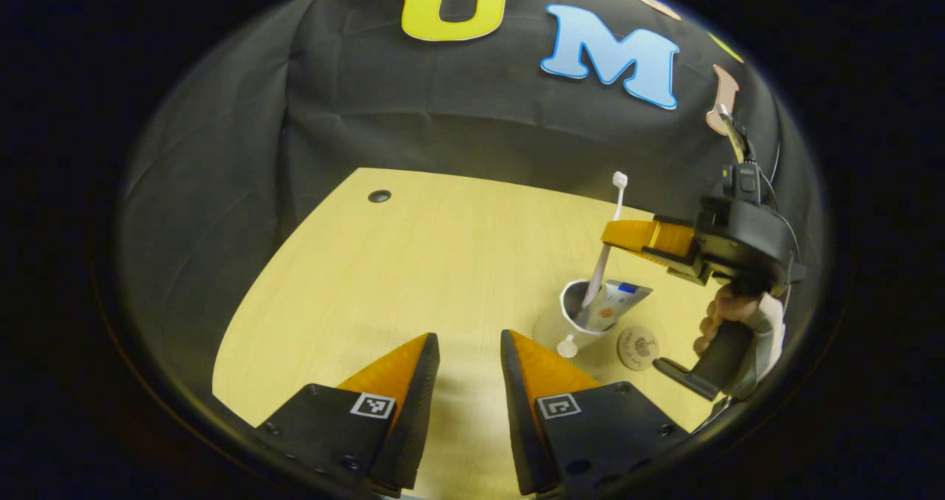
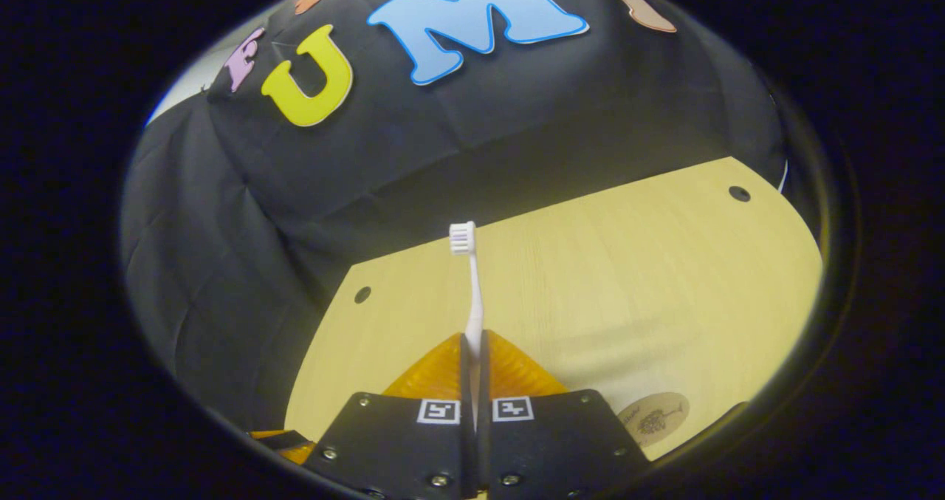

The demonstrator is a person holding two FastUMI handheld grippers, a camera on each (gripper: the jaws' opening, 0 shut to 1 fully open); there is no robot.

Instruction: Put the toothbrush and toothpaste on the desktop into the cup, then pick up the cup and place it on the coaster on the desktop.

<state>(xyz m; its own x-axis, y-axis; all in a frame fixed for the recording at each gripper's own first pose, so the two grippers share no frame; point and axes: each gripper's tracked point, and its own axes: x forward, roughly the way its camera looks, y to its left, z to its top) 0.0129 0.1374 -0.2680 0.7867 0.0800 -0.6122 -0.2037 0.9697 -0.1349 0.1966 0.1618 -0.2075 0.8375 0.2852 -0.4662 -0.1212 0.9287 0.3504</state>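
Your pale tabletop (image 1: 413, 264) fronts black cloth; at frame right, coaster (image 1: 637, 347) beside cup (image 1: 579, 309), right claw (image 2: 472, 352) clamping the toothbrush (image 2: 472, 293), left claw (image 1: 469, 360) parted, empty.

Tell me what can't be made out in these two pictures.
- Left gripper view: the toothbrush handle's lower end, hidden inside the cup.
- Left gripper view: the toothpaste tube's lower part, hidden behind the cup wall.
- Right gripper view: the toothbrush handle below the right tongs, hidden between the closed fingers.
- Both views: the coaster print, too small to read.
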